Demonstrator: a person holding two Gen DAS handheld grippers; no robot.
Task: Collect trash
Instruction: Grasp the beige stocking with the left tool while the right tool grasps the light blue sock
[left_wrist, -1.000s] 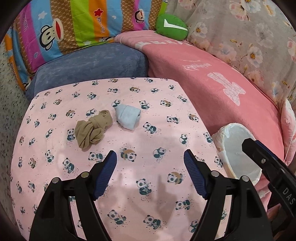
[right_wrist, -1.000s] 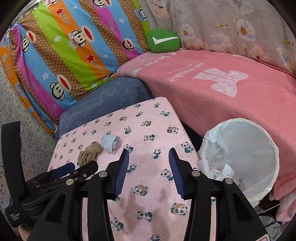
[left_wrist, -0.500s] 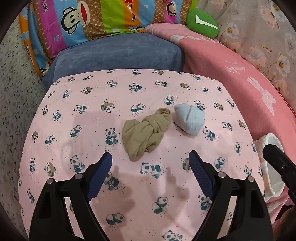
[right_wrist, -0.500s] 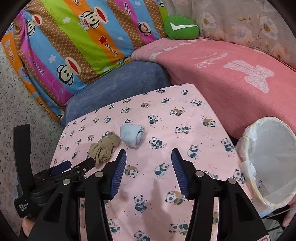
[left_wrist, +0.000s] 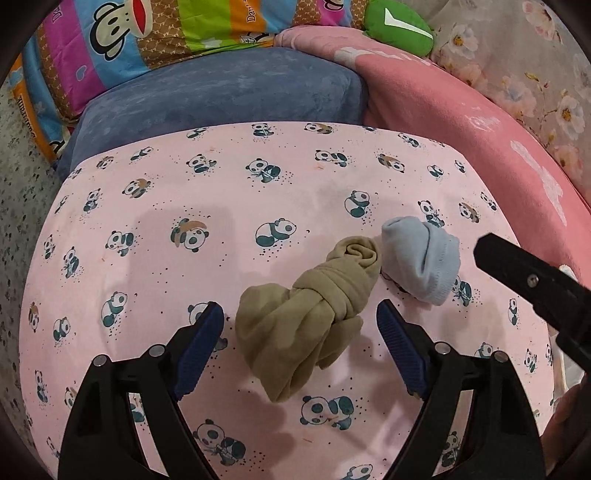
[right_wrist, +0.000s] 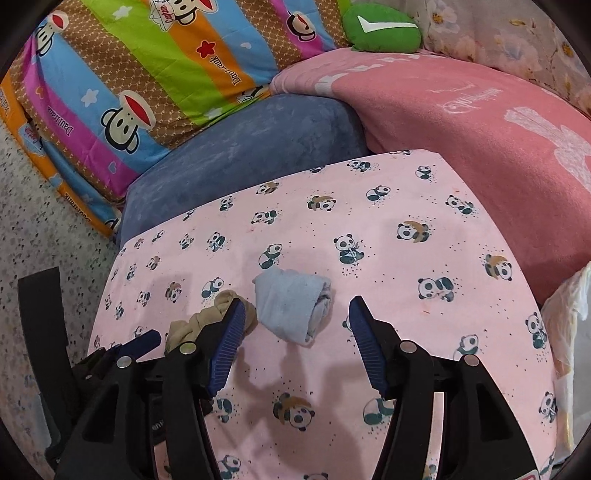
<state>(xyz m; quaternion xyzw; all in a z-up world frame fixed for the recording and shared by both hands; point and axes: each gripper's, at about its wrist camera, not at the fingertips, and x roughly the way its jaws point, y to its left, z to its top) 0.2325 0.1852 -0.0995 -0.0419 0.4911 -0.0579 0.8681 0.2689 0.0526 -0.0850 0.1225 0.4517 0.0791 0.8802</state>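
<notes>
A knotted tan stocking (left_wrist: 310, 314) lies on the pink panda-print table cover (left_wrist: 258, 192); a rolled light blue sock (left_wrist: 421, 254) lies touching its far right end. My left gripper (left_wrist: 301, 343) is open, its fingers either side of the tan stocking, just above it. My right gripper (right_wrist: 295, 339) is open, its fingers either side of the blue sock (right_wrist: 291, 306); the tan stocking (right_wrist: 207, 321) is partly hidden behind its left finger. The right gripper's body shows in the left wrist view (left_wrist: 532, 284).
A white-lined trash bin (right_wrist: 569, 306) stands off the table's right edge, only its rim showing. Behind the table are a blue cushion (left_wrist: 221, 96), a pink blanket (right_wrist: 461, 103), a striped monkey-print pillow (right_wrist: 147, 74) and a green cushion (right_wrist: 380, 29). Speckled floor lies left.
Both grippers moved forward and down toward the table. The left closed in over the tan stocking, the right over the blue sock. The bin slid out to the right edge of view.
</notes>
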